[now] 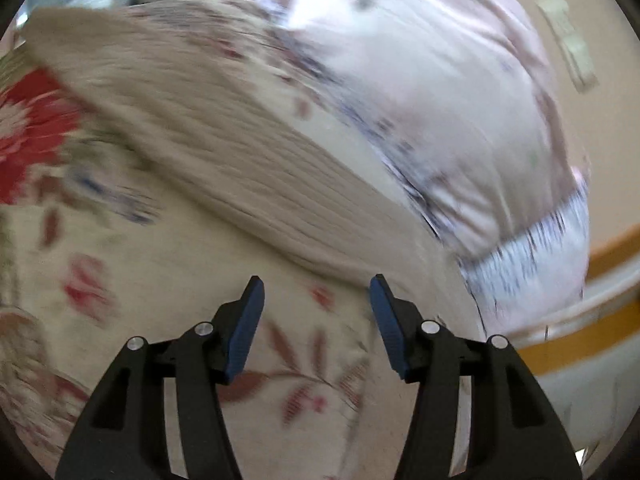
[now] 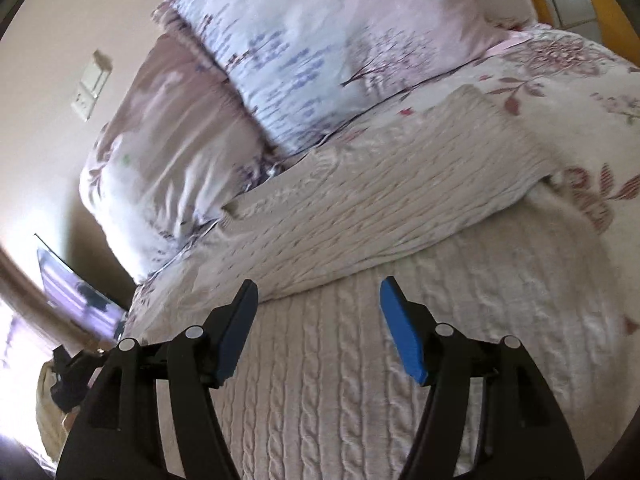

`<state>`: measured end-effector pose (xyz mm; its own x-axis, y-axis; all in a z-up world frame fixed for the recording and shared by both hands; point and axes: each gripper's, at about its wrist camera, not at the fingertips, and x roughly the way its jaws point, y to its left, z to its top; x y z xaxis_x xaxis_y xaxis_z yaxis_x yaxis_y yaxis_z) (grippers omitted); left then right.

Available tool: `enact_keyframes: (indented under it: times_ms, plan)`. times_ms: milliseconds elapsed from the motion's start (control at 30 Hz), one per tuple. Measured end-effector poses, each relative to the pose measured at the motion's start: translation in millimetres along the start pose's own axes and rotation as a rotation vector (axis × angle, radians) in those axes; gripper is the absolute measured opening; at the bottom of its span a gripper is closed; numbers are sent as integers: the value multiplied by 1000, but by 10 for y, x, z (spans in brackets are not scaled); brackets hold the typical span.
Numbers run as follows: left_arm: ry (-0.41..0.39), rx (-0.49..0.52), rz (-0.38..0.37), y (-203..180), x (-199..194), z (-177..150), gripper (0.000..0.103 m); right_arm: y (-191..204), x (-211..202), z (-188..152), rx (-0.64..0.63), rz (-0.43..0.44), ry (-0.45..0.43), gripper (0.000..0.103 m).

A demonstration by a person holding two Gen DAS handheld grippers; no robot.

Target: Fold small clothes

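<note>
A cream cable-knit sweater [image 2: 360,360] is lying flat on the bed [image 2: 580,92], over a floral bedspread, with one part folded back across the rest so that a thick doubled band [image 2: 380,200] is running slantwise toward the pillows [image 2: 320,48] at the head of the bed. In the left wrist view the same ribbed knit [image 1: 240,176] is showing as a long band stretching diagonally from the upper left down toward the lower right, though motion blur is smearing its edges. The cable ribs of the flat part are running away from the right camera, toward the fold. The right hand-held gripper [image 2: 318,292] is hanging just above the flat knit with its blue-padded fingers spread apart and nothing between them; the folded band is lying just beyond its fingertips. The left hand-held gripper [image 1: 316,288] is likewise spread wide and empty, hovering over the bare floral bedspread [image 1: 120,280], with the near edge of the sweater lying just ahead of its tips and the pillows farther off by the bed's head edge.
</note>
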<state>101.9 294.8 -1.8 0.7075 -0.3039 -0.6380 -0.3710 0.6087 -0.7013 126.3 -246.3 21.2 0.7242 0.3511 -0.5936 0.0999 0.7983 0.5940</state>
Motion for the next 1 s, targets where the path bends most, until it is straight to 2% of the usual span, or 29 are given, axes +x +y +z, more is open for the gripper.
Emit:
enact_keyframes:
  times_ms: [267,333,467,500,600,767,1000]
  plan:
    - [-105,-184,-11,329,-10,353,48,-12,64,-54,-3,20,35,69]
    - [-133,-216,8,370,-13,447,42,-13,78,-56,-2,24,40,70]
    - [-141,-258,8,441,1,565,11,-5,83,-70,-12,33,45,71]
    - [-143,-256,1,437,-11,576,9,-1,86,-71,-14,40,49,72]
    - [-169,-197,-19,265,-80,597,7,-3,101,-70,-11,46,56,72]
    - [-191,-79,-102,-267,-144,581,7,-23,102,-65,0,57,56,72]
    - [-120,190,-206,-1403,174,224,6,-41,101,-71,7,63,53,73]
